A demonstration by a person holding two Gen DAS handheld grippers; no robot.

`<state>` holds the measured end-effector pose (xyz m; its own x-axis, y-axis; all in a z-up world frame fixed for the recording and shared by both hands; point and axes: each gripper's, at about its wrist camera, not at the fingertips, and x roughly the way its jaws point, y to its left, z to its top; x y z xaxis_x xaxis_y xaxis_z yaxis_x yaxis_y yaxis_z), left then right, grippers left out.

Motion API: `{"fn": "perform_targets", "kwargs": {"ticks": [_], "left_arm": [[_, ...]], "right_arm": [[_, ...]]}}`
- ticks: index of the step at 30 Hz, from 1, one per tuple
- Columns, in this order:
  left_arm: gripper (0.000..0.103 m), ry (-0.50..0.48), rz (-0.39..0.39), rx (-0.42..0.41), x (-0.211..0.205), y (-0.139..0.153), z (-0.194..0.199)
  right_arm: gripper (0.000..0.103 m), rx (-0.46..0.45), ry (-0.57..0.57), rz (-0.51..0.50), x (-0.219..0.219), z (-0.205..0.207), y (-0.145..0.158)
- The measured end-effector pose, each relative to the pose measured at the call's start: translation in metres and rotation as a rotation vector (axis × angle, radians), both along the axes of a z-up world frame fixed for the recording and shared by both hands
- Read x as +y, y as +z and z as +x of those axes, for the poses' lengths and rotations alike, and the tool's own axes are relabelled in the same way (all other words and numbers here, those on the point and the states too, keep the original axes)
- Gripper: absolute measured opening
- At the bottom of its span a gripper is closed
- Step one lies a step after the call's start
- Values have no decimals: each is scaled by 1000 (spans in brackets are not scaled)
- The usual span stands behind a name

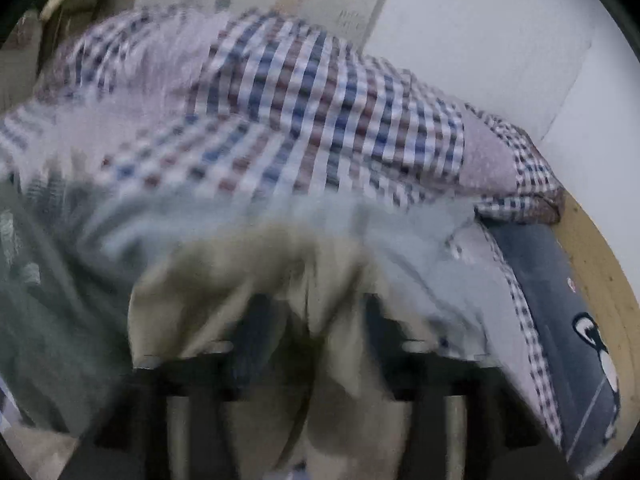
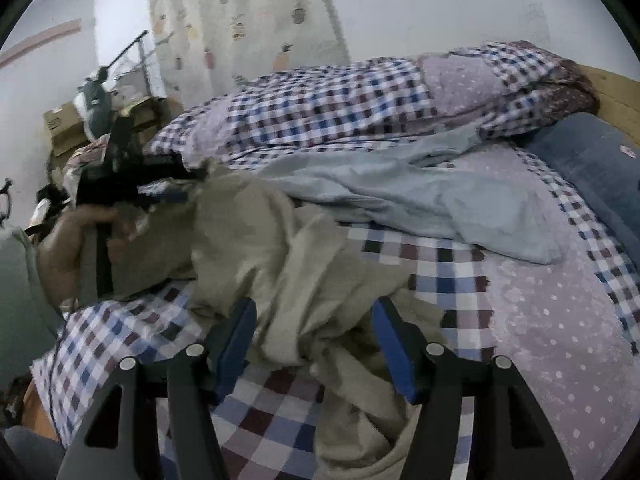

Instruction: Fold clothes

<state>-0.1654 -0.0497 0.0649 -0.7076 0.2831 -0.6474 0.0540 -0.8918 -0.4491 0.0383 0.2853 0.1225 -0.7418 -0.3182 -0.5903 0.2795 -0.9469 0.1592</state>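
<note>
Right gripper [image 2: 314, 344] stands with fingers spread, straddling a ridge of the beige garment [image 2: 288, 248] without pinching it; likely poised to take a hold. Garment lies crumpled, unfolded, on the checked bedsheet [image 2: 452, 272]. Left gripper [image 2: 172, 192], held in a hand [image 2: 68, 240], sits at the garment's far-left edge; its own view is motion-blurred, so whether it grips cloth cannot be told. Beyond: pale blue garment [image 2: 440, 200], also rumpled, then rolled checked quilt [image 2: 328, 104].

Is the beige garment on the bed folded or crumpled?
Crumpled: the beige garment lies bunched in irregular creases on the bed.
</note>
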Motion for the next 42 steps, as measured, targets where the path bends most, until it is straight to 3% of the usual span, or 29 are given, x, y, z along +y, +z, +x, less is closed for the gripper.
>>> {"fn": "perform_targets", "kwargs": {"ticks": [6, 12, 15, 17, 19, 21, 25, 27, 29, 32, 33, 34, 35, 37, 40, 42], "left_arm": [[81, 11, 93, 2, -6, -29, 109], [82, -6, 65, -13, 28, -42, 205], [82, -86, 18, -23, 49, -57, 217], [82, -105, -47, -39, 64, -59, 209], [82, -150, -43, -20, 71, -57, 201], [82, -167, -30, -10, 71, -57, 196], [82, -157, 24, -13, 61, -60, 192], [82, -161, 48, -17, 57, -60, 191], [82, -163, 55, -20, 56, -60, 191], [82, -164, 59, -24, 57, -61, 192], [82, -163, 55, -24, 58, -61, 192], [82, -162, 52, -24, 59, -60, 192], [82, -162, 45, -23, 60, -60, 192], [82, -162, 32, -23, 62, -59, 193], [82, -152, 23, -24, 64, -61, 196], [82, -139, 28, -25, 62, -61, 198]], "right_arm": [[64, -38, 109, 17, -18, 1, -8], [61, -90, 80, 95, -35, -9, -28], [45, -75, 38, 132, -34, -13, -28], [19, -65, 9, 156, -33, -15, -28], [10, -56, -20, 181, -32, -18, -27], [8, -46, -48, 205, -31, -20, -27], [7, 136, -320, 57, 28, -3, 22], [9, 141, -494, 0, 62, -1, 21], [13, 43, -651, -4, 90, -8, 2], [14, -153, -759, -18, 119, -21, -32], [15, -170, -760, -20, 121, -21, -34], [22, -152, -742, -8, 119, -19, -30], [39, -111, -709, 13, 114, -17, -22], [55, -1, -585, 47, 90, -8, 0], [56, 112, -327, 75, 45, 5, 23], [54, 103, -98, 129, 5, 9, 19]]}}
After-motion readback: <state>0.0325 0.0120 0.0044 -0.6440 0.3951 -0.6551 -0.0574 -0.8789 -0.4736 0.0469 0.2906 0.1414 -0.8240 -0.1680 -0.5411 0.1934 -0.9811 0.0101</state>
